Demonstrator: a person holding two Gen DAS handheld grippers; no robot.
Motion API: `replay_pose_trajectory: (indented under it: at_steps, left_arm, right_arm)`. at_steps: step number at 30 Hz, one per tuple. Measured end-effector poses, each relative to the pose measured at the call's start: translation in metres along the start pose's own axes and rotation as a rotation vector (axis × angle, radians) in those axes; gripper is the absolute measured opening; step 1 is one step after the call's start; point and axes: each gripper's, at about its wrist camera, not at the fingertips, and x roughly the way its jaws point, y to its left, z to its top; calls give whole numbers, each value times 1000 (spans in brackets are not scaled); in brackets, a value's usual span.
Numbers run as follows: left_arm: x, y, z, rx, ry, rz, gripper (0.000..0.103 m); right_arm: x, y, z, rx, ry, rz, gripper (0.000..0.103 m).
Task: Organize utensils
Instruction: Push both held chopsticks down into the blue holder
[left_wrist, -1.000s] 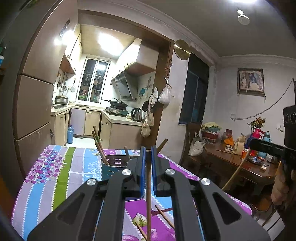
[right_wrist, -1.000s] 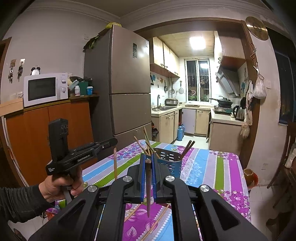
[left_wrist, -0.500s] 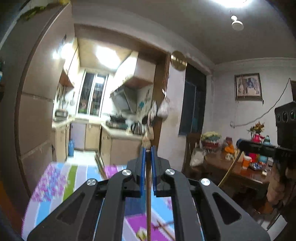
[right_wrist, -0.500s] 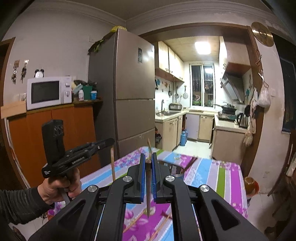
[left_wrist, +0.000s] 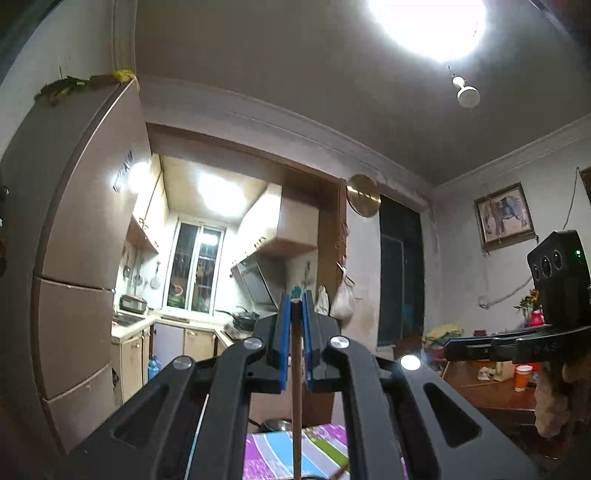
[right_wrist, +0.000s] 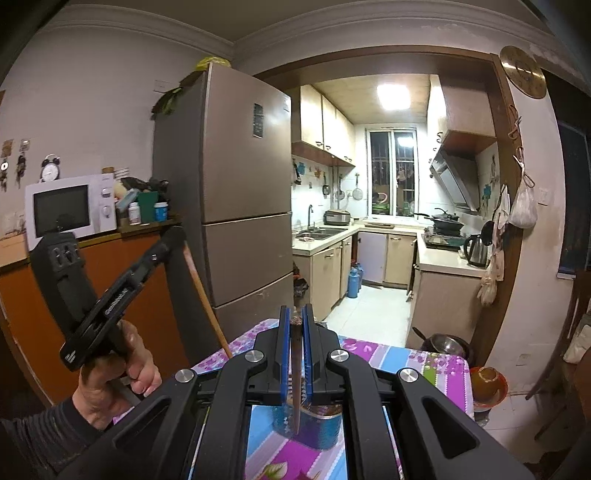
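- Below your right gripper (right_wrist: 294, 325): blue utensil holder (right_wrist: 321, 430) on the table (right_wrist: 421, 363); jaws clamped on a dark chopstick (right_wrist: 296, 387), tip hanging down toward it.
- Left gripper (left_wrist: 294, 308): clamped on a pale chopstick (left_wrist: 296, 398), shaft hanging down; farther from the holder, I judge.

A tall brown fridge (right_wrist: 236, 199) fills the middle left of the frame, with a white microwave (right_wrist: 70, 206) on an orange cabinet (right_wrist: 110, 288) further left. Through the wooden doorway at centre, a narrow kitchen shows cream cupboards (right_wrist: 325, 122), a barred window (right_wrist: 393, 171), a square ceiling light (right_wrist: 393, 96) and a pale tiled floor (right_wrist: 369, 314). A round brass clock (right_wrist: 522, 72) hangs upper right. A framed picture (left_wrist: 504, 216) sits on the grey wall at right.
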Motion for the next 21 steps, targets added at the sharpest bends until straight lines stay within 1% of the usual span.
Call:
replay_pose_trajectory:
  at_steps: [4,8,10,17,21]
  left_arm:
    - [8,-2,-2,18,-14,5,5]
    - [17,-5,-9,46,-2,6,5]
    - [24,0,-12,53,7,11,5]
    - [36,16,-26,40,31,41,5]
    - [42,22,-31,34,37,58,5]
  right_arm:
    - [18,-7,10,-2,1,-26,8]
    - [37,-12,16,-7,5,-47,8]
    - [49,-16,16,-1,15,-52,8]
    - [85,-20,1,19,60,-48,8]
    - [99,-20,-8,22,78,-46,8]
